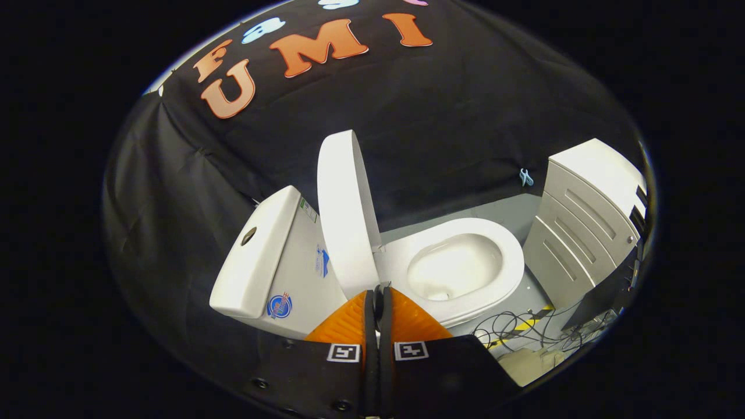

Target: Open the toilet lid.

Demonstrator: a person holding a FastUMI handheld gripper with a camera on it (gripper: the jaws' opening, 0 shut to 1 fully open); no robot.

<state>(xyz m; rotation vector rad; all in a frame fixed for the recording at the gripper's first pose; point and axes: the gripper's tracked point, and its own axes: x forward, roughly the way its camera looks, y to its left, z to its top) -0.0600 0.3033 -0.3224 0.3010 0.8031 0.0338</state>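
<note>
The lid stands upright at centre frame, leaning toward the tank, with the bowl exposed to its right. The gripper, jaws closed on nothing, sits just below its edge. Best now: back away gently without nudging it. The tank stickers are too blurred to read.

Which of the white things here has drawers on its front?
The cabinet beyond the toilet bowl: it has grooved drawer fronts. The tank has none. The gripper is shut.

Toilet lid stands raised; tongs closed, empty, just before it
</note>
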